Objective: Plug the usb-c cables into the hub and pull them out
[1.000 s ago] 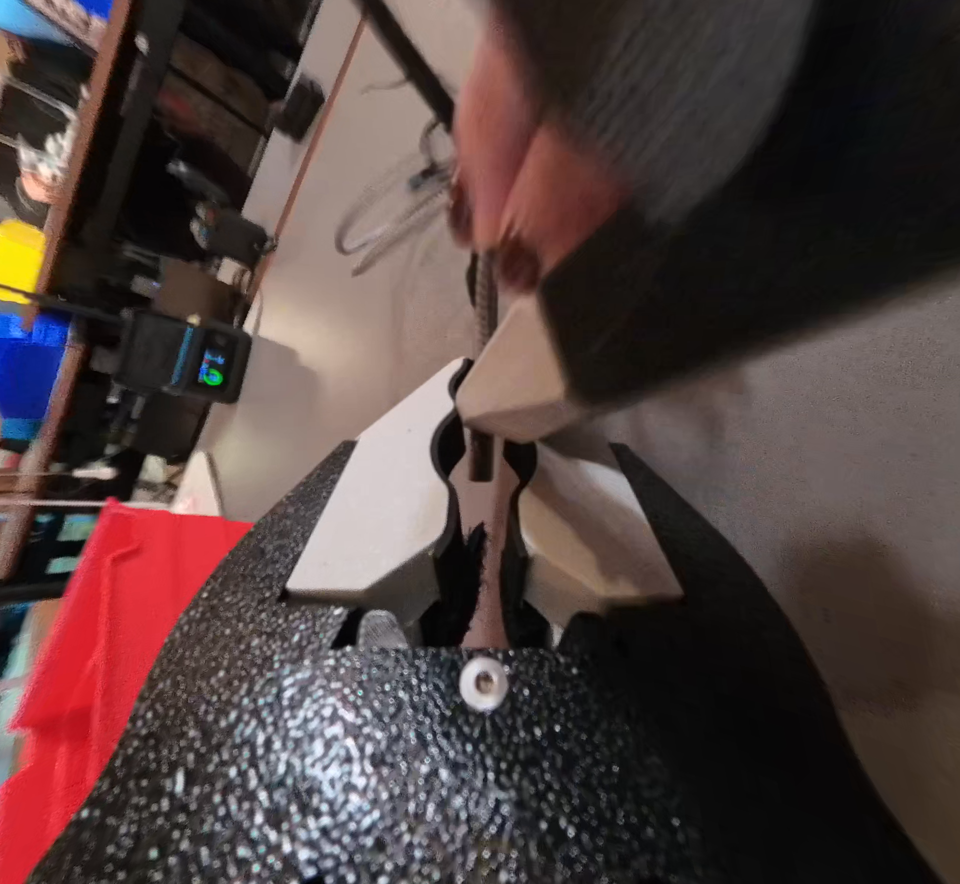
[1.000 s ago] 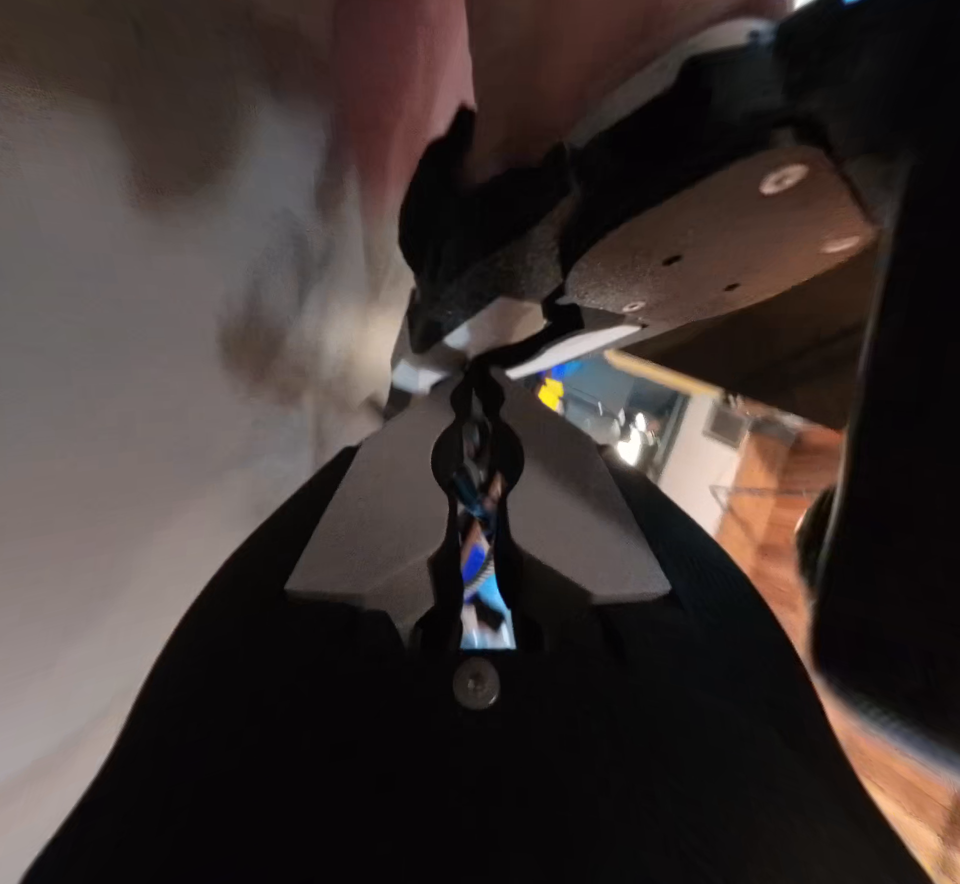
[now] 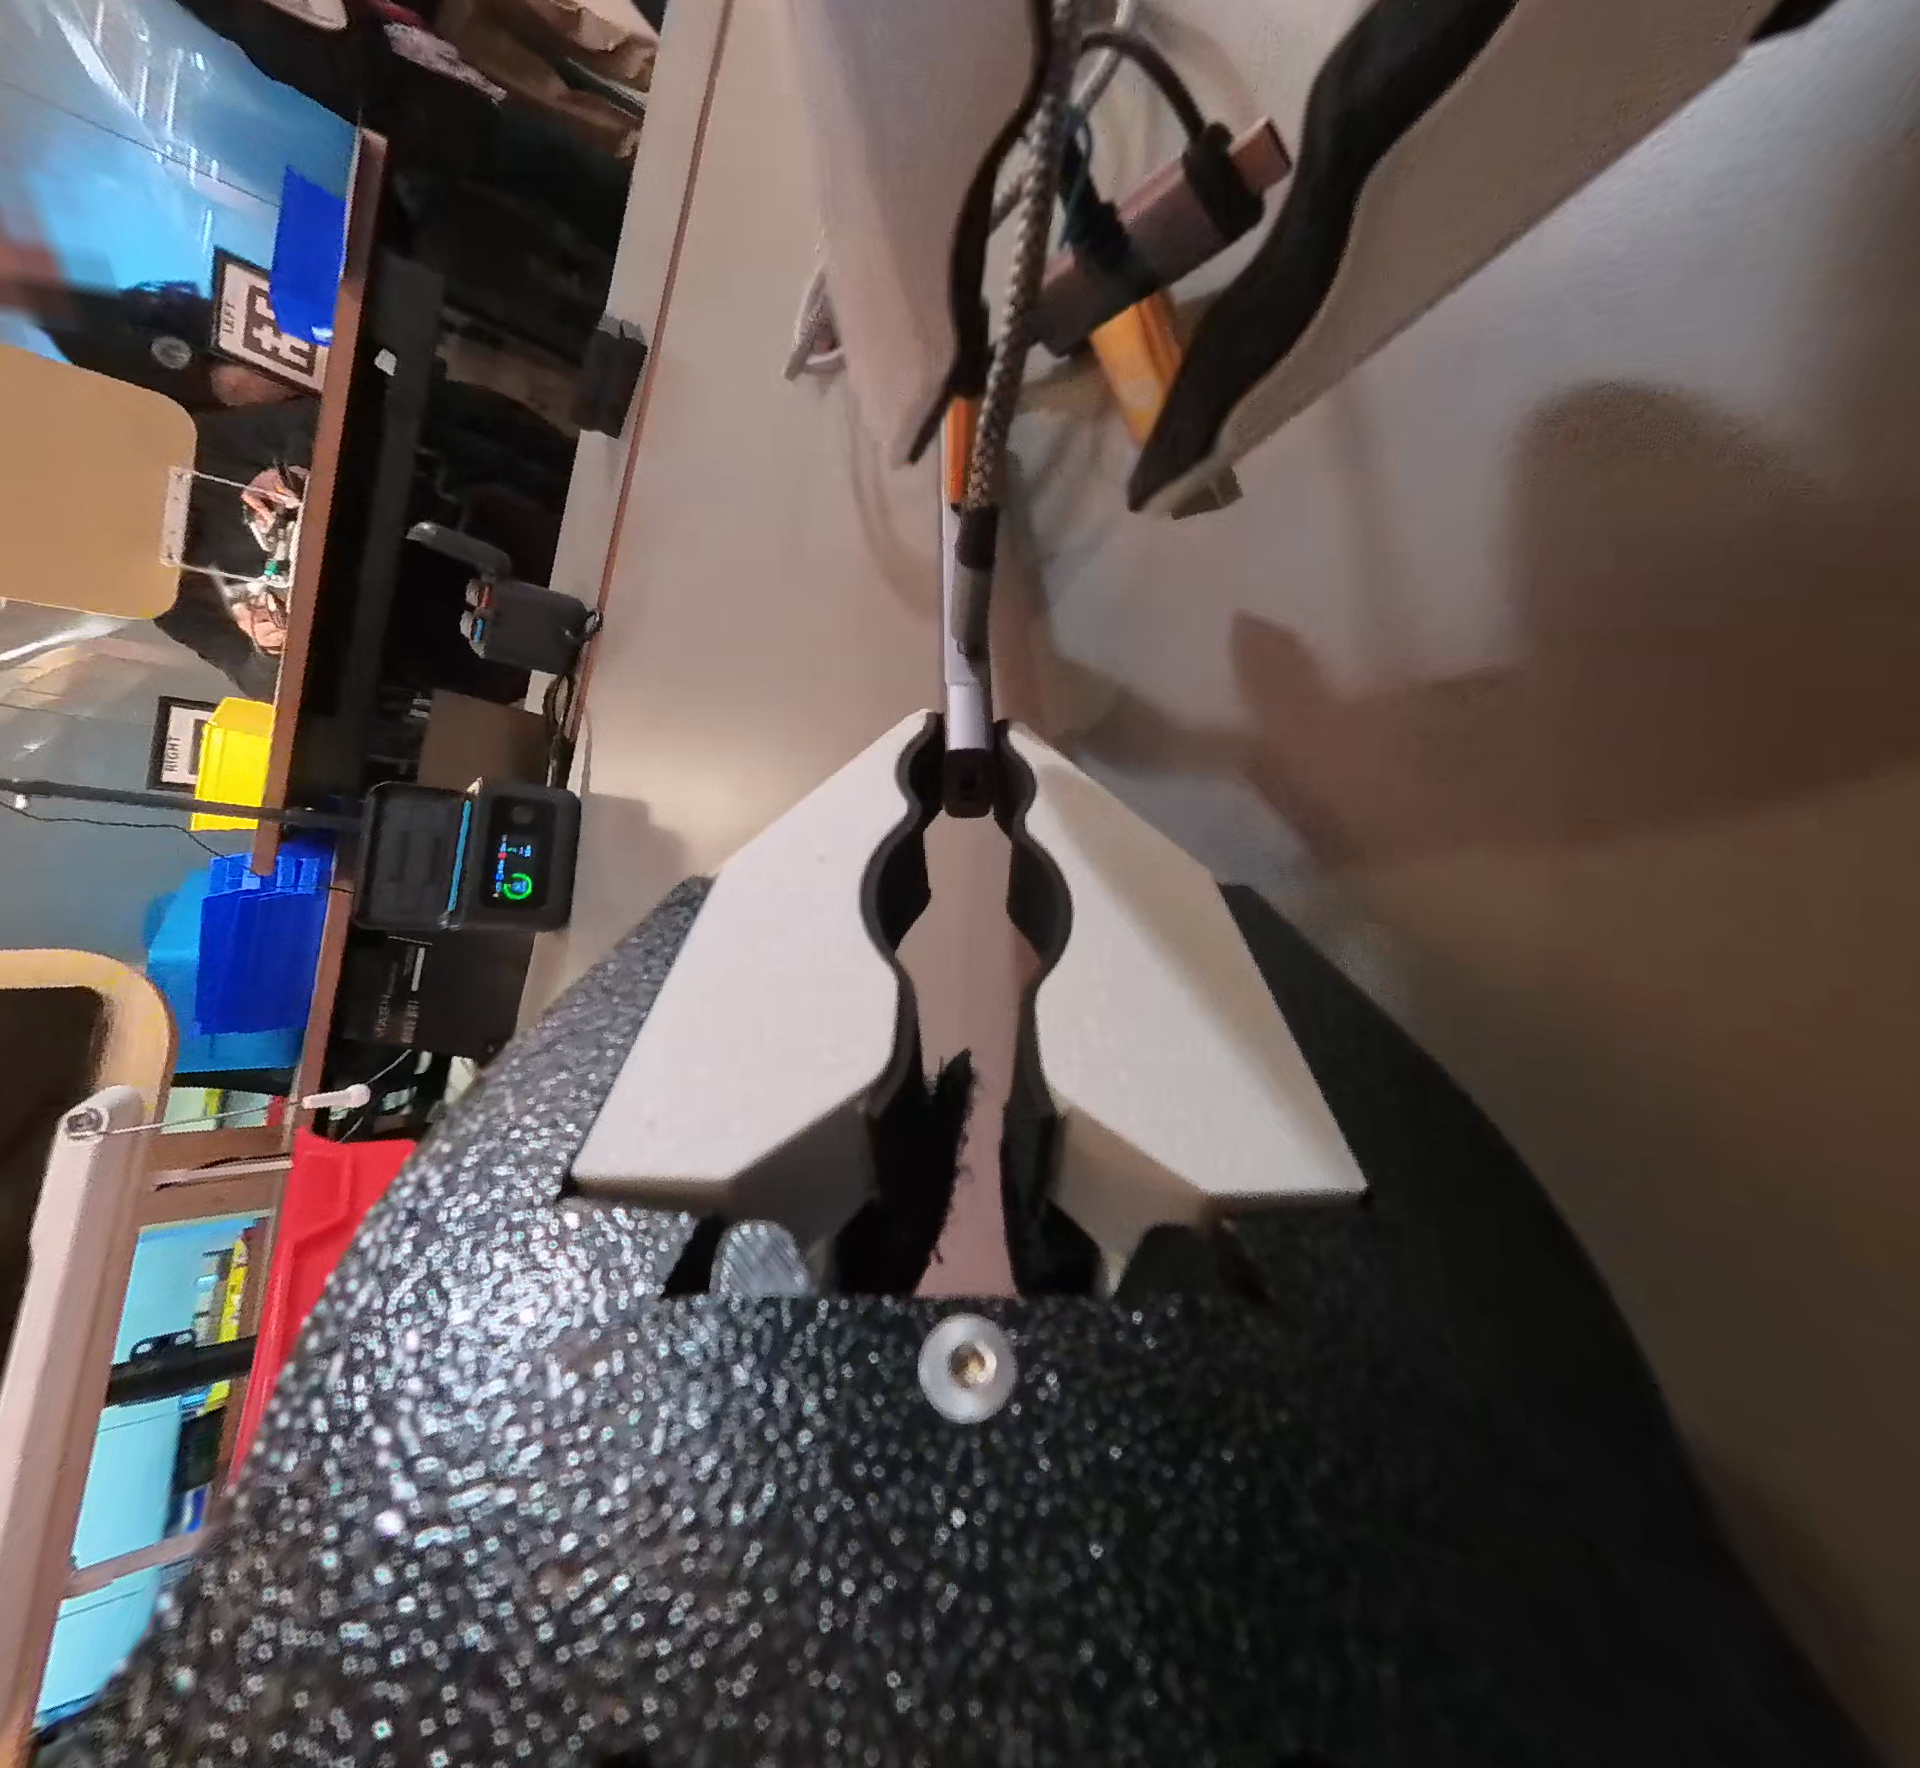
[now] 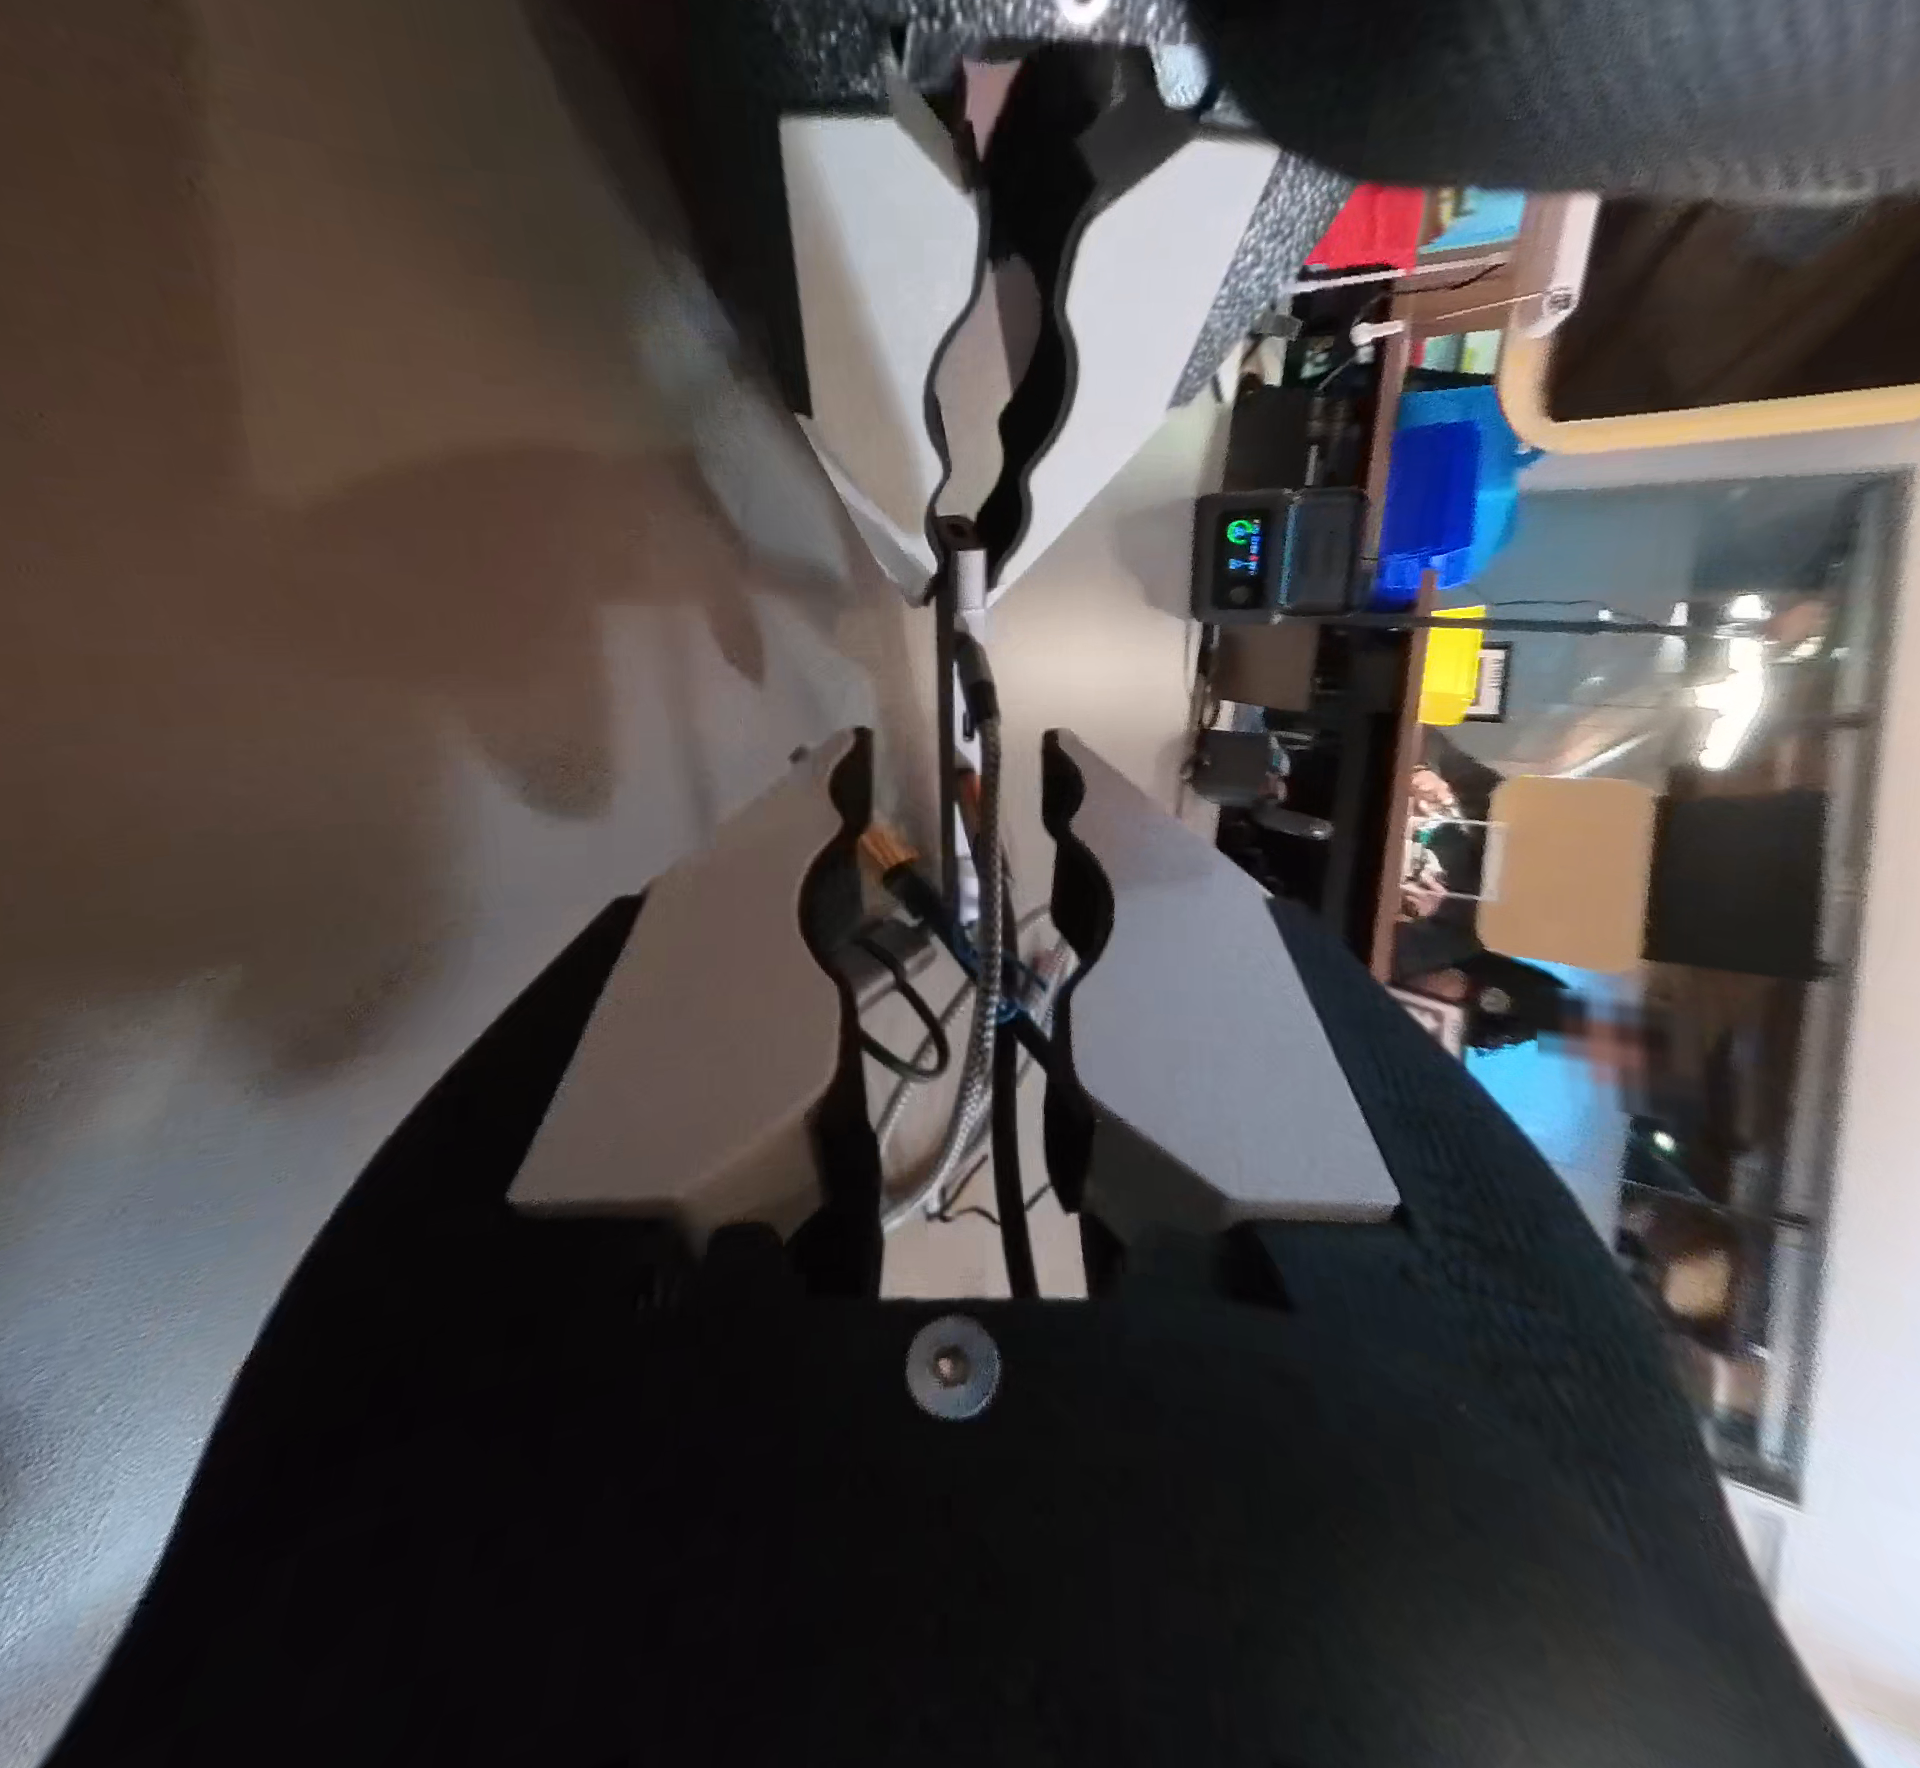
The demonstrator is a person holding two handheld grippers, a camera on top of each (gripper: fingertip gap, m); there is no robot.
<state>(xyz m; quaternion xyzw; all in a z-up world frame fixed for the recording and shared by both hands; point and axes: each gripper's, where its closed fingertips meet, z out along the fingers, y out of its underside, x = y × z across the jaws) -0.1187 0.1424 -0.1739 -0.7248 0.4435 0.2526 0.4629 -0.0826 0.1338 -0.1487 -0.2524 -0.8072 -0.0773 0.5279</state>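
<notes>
My left gripper [image 3: 966, 742] is shut at its tips on the dark end of a slim white piece [image 3: 961, 669], which looks like the hub seen edge-on. A grey braided cable [image 3: 1013, 264] runs down to a dark plug [image 3: 974, 575] lying right against that white piece; I cannot tell if it is seated. My right gripper [image 4: 951, 752] is open and faces the left gripper [image 4: 961, 565] with a gap between them. The braided cable [image 4: 992, 887] and a black cable [image 4: 945, 783] pass between its fingers. The right gripper also shows in the left wrist view [image 3: 1049, 471], open.
A grey-brown connector on a black cable [image 3: 1164, 222] and an orange piece [image 3: 1138, 357] lie on the cream tabletop [image 3: 1558, 679] between the right gripper's fingers. A black device with a lit screen [image 3: 468, 861] sits by the table's edge near dark shelving. People are far behind.
The right gripper was shut and pressed against the left gripper's tips; it is now open and drawn back. The left gripper stays shut. The hand close to the left camera is gone.
</notes>
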